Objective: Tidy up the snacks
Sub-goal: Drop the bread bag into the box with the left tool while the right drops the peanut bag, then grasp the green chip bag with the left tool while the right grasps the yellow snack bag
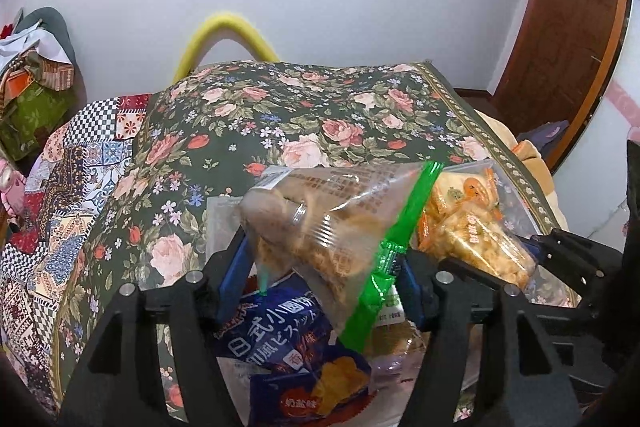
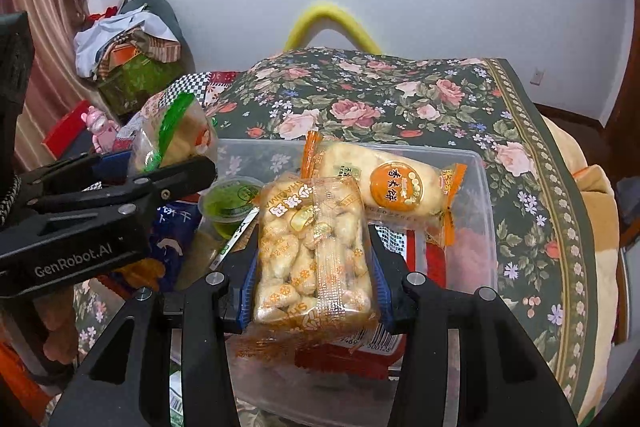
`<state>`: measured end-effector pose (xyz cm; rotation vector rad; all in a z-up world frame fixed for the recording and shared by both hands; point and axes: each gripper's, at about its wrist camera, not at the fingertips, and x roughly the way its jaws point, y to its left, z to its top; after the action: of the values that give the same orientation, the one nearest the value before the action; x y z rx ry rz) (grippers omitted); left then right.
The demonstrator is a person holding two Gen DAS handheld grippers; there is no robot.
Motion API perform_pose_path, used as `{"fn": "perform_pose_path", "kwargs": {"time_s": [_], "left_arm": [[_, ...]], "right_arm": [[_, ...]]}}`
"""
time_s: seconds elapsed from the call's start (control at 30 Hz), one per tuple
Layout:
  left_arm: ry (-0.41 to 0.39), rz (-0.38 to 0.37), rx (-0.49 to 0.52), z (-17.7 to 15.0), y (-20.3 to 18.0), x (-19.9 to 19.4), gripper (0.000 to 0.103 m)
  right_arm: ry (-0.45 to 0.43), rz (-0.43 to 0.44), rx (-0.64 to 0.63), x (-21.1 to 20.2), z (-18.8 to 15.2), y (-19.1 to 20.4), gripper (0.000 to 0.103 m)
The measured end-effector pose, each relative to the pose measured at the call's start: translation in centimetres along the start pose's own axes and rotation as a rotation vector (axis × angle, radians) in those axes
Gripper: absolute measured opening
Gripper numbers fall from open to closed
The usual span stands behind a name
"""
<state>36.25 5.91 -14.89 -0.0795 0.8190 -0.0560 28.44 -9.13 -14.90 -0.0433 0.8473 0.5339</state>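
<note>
**A:** Trouble first, starting left of the clear bin (image 2: 476, 211)?

**B:** The left tool (image 1: 322, 255) stands partly open with the zip bag (image 1: 320, 227) of snacks between its jaws. I cannot tell whether the pads press on it. If they do not, the bag could drop onto the blue biscuit bag (image 1: 276, 339) outside the bin's left wall, not inside.

**A:** Its lie?

**B:** Its green zip edge slants across the jaws and its bulk tips up and away from the tool.

**A:** And over the bin?

**B:** The right tool (image 2: 314, 247) is clamped on the sachima pack (image 2: 316, 219), pads on its two long sides. The pack's long axis runs along the fingers, far end pointing at the bin's back wall, above the red packet on the bin floor. The soft pastry may crush under a hard squeeze. Let go here, it might land on the rice cracker pack (image 2: 392, 187) lying crosswise at the back.
</note>
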Motion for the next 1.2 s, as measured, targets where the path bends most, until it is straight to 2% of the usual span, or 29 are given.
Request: {"fn": "perform_pose_path", "kwargs": {"time_s": [0.2, 0.37, 0.63, 0.93, 1.2], "left_arm": [[-0.034, -0.015, 0.020, 0.0, -0.9, -2.0, 0.082], [-0.069, -0.034, 0.021, 0.3, -1.3, -4.7, 0.082], [-0.127, -0.029, 0.021, -0.8, -1.1, -10.1, 0.087], [-0.106, -0.009, 0.009, -5.2, -0.1, -14.1, 0.089], [-0.045, -0.004, -0.032, -10.6, 1.3, -15.4, 0.089]], "right_arm": [[0.016, -0.001, -0.011, -0.3, 0.1, 0.1, 0.047], [-0.005, 0.010, 0.003, -2.0, 0.3, 0.0, 0.053], [-0.056, -0.003, -0.026, -6.0, 0.1, 0.8, 0.054], [-0.056, 0.021, -0.039, -8.8, -3.0, 2.5, 0.062], [0.020, 0.031, -0.043, -8.6, -6.8, 4.0, 0.063]]}}
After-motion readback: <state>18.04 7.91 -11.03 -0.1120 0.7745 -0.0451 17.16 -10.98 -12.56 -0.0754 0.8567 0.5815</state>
